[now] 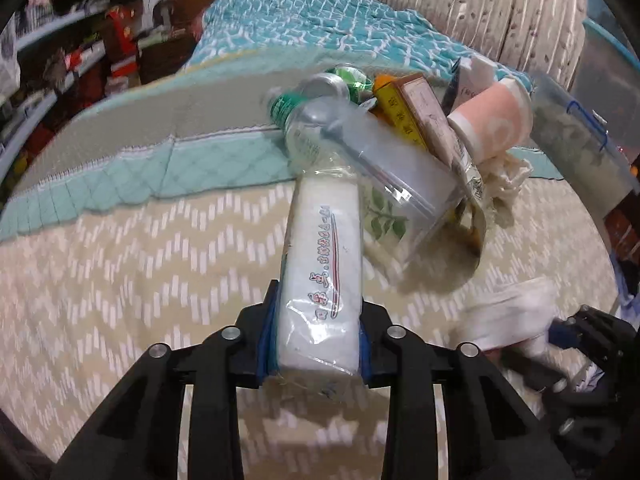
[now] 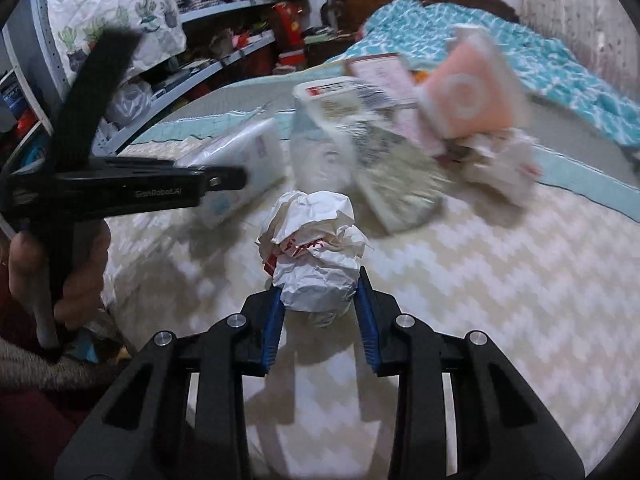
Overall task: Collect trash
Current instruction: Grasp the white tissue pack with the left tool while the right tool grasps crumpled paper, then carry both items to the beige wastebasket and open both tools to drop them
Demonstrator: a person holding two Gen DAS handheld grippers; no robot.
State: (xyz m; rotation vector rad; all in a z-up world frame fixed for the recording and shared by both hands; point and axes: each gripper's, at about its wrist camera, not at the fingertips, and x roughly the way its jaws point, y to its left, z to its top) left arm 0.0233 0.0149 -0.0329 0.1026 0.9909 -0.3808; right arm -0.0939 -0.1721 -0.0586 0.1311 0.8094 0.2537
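Bed with cream zigzag quilt under everything, teal blanket further back, cluttered shelves at far side. Trash pile near middle of bed: clear bottle with green cap, plastic sleeve, yellow box, pink cup, bits of tissue, all touching or overlapping. Pick-up step in hand, both sides at once. Left hand-held gripper narrowed onto near end of white tissue pack, blue pads pressed to both sides; pack points away toward pile, far end just under the bottle, whether touching unclear. Right hand-held gripper closed around crumpled paper ball, pads against lower part of ball, ball sitting just in front of pile. Seen from right wrist: left tool and a hand on its grip at left edge. Both frames blurred, so firmness of either grip hard to judge. No bin or bag clearly in view; blue-rimmed tub at right edge possibly the target, unsure. Next: lift both pieces clear of quilt, pack drawn back from bottle so pile stays put, gentle squeeze on paper ball since soft and prone to slip, then carry to wherever trash goes.
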